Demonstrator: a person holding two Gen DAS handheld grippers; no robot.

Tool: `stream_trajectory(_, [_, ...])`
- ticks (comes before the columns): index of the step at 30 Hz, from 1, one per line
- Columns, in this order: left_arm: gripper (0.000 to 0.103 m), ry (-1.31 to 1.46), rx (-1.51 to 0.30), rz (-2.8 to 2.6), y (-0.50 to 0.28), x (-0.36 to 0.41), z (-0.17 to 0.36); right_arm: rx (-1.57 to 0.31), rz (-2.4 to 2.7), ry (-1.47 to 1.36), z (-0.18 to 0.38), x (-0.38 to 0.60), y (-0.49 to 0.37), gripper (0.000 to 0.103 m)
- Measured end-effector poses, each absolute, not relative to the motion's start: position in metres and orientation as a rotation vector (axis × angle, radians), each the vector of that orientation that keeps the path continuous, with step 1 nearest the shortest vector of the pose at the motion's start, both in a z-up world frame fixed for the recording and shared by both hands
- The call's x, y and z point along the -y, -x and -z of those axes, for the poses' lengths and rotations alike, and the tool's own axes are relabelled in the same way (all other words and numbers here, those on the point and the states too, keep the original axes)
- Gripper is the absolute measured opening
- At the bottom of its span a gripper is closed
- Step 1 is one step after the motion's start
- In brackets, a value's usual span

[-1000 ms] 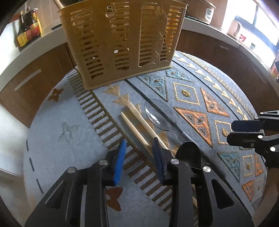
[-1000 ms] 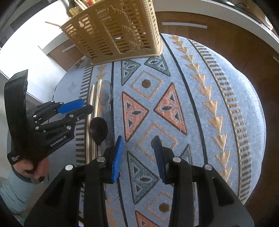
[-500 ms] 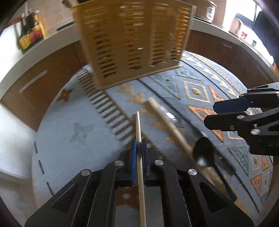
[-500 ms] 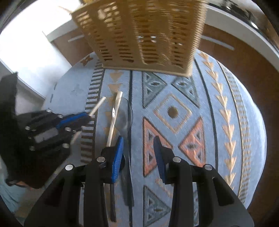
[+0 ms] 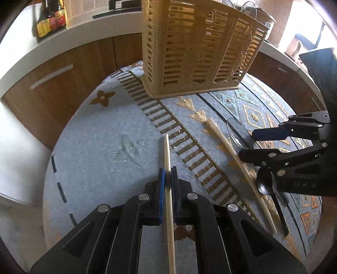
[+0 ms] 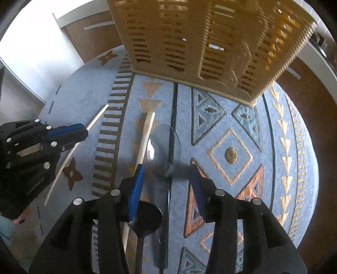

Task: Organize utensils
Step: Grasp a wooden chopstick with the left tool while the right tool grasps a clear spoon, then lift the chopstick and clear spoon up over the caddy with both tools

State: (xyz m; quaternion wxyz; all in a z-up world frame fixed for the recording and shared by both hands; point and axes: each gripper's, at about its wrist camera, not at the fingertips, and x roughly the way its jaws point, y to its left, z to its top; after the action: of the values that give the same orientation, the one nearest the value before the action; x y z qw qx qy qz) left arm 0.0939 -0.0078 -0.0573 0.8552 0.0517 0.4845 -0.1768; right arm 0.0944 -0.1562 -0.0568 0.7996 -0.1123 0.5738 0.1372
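My left gripper is shut on a pale wooden chopstick and holds it above the patterned cloth; it also shows in the right wrist view. A second chopstick lies on the cloth, also seen in the right wrist view. Beside it lie a clear spoon and a black spoon. My right gripper is open, low over the clear spoon's handle. A tan slotted utensil basket stands at the far end of the table.
The round table carries a blue patterned cloth. Brown cabinets with a white counter curve behind it, with sauce bottles on the counter. Appliances stand at the far right.
My left gripper closed on one chopstick and lifted it off the cloth to the left. My right gripper moved forward and left over the spoons, still open.
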Motion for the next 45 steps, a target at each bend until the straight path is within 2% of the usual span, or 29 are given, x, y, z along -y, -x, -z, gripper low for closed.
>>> stream_trajectory(6, [0.004,-0.133,-1.026,0.377,-0.097,0.013,0.059,-1.234,-0.268,0.237,0.057,0.133,-0.116,0.041])
stream_trajectory(9, [0.006,-0.179,-1.058,0.4,-0.101,0.017,0.057,-1.244,-0.256,0.251,0.054,0.128,-0.121,0.033])
stream_trajectory(10, [0.01,-0.199,-1.071,0.416,-0.103,0.019,0.057,-1.248,-0.257,0.251,0.055,0.124,-0.123,0.03])
stream_trajectory(13, [0.017,-0.26,-1.112,0.469,-0.11,0.027,0.056,-1.261,-0.266,0.23,0.051,0.135,-0.116,0.03])
stream_trajectory(15, [0.016,-0.299,-1.131,0.484,-0.117,0.032,0.055,-1.255,-0.261,0.233,0.05,0.142,-0.113,0.03])
stream_trajectory(18, [0.005,-0.378,-1.147,0.471,-0.123,0.039,0.054,-1.246,-0.259,0.229,0.048,0.148,-0.108,0.03])
stream_trajectory(21, [0.004,-0.409,-1.127,0.464,-0.119,0.041,0.054,-1.207,-0.247,0.243,0.044,0.154,-0.103,0.029])
stream_trajectory(28, [0.004,-0.225,-0.88,0.473,-0.091,0.023,0.018,-1.021,-0.254,0.206,0.006,0.184,-0.068,0.029])
stream_trajectory(34, [0.004,-0.02,-0.611,0.473,-0.07,0.003,-0.044,-0.824,-0.262,0.143,-0.041,0.209,-0.034,0.029])
stream_trajectory(45, [0.004,0.16,-0.127,0.41,-0.056,0.025,-0.149,-0.347,-0.263,0.051,-0.151,0.201,-0.025,0.029])
